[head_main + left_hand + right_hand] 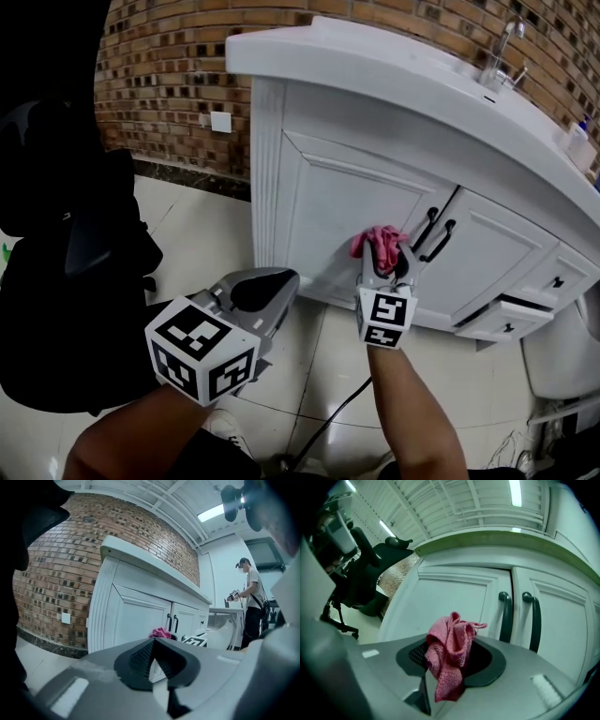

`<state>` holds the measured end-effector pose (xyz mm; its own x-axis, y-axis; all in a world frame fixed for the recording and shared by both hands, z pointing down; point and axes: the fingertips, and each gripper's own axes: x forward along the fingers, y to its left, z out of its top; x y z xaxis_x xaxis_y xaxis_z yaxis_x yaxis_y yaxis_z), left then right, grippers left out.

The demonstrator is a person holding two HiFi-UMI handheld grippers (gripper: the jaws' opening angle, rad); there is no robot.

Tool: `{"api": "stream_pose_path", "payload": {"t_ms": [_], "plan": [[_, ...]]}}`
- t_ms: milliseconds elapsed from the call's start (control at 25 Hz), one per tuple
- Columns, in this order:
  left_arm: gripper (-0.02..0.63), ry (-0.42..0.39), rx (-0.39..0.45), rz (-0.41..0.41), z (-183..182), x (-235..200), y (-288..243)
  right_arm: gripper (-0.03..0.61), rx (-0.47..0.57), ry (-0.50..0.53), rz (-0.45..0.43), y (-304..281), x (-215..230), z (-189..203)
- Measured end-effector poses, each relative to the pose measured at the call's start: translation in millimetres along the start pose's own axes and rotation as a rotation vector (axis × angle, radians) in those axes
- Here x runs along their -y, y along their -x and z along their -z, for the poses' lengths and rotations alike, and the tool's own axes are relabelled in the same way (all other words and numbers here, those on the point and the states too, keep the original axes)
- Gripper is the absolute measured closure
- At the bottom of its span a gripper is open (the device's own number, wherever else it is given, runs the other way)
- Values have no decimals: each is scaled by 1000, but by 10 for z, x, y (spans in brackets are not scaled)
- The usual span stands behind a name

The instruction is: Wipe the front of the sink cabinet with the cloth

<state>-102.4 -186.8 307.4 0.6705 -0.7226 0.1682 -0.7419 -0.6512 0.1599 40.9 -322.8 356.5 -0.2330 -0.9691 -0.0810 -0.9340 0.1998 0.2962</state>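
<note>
The right gripper [383,265] has its jaws closed on the pink cloth [377,242]. In the right gripper view the cloth [449,653] is pinched between the two fingers at its lower part. Its crumpled upper part stands out beyond the fingertips [485,665] (one thin corner sticks out to the right). The long axis of the cloth runs along the jaws, and its free end points away from the person, toward the white sink cabinet [337,211].

The cloth is at the left door of the cabinet, just left of the two dark handles [433,234]. I cannot tell if it really touches the door.

The left gripper [278,284] is nearer and to the left, away from the cabinet. Its jaws are together with nothing between them [153,645].
</note>
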Motion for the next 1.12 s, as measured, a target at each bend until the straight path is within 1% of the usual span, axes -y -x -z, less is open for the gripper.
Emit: {"api": "stream_pose_path", "payload": {"t_ms": [240, 400, 720, 880, 1000, 1120], "plan": [[607, 43, 7, 23, -34, 12, 51, 400, -127, -9, -21, 84, -269, 786], [607, 61, 14, 7, -29, -62, 76, 400, -204, -61, -46, 136, -415, 1227], [607, 78, -15, -10, 43, -158, 48, 401, -325, -133, -60, 215, -602, 1909], [607, 87, -17, -12, 43, -171, 46, 401, -372, -167, -51, 250, -663, 2182], [607, 80, -27, -9, 63, -169, 27, 401, -373, -163, -46, 259, -687, 2222], [607, 84, -27, -9, 70, -173, 25, 401, -401, -177, -65, 292, -771, 2300]]}}
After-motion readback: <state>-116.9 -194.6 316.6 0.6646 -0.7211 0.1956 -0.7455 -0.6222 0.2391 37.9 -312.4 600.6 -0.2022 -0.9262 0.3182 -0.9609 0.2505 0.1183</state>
